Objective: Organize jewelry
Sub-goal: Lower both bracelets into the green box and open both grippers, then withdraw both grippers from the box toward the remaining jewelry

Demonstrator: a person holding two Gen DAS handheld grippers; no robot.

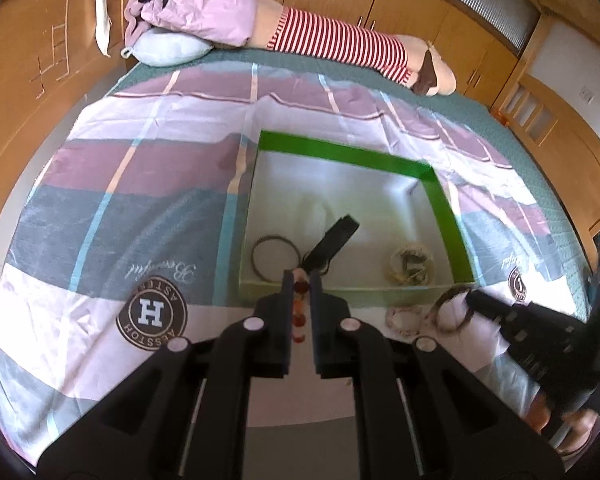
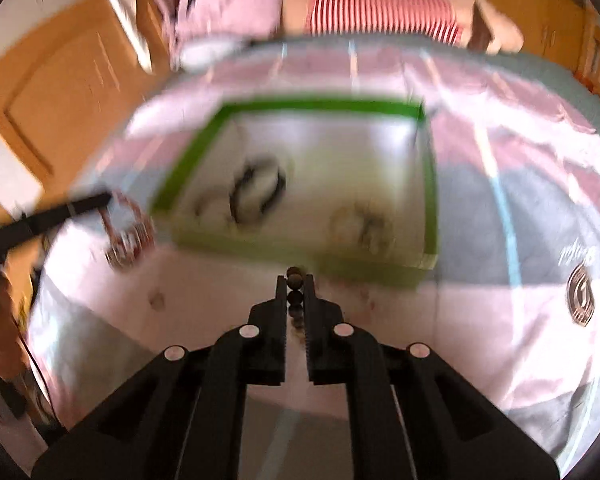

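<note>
So I'm working over the bed (image 1: 100, 184), with the green-rimmed box (image 1: 340, 154) sitting on the bedspread and already holding a dark ring bangle (image 1: 274, 258). My left gripper (image 1: 301, 276) is clenched on a red-orange bead bracelet (image 1: 300, 322) just at the box's near edge. The right gripper (image 2: 295, 280) is clamped on a dark bead bracelet (image 2: 295, 280). Both look light, floppy and slippery, so I'd pinch across the beads, not the string.
</note>
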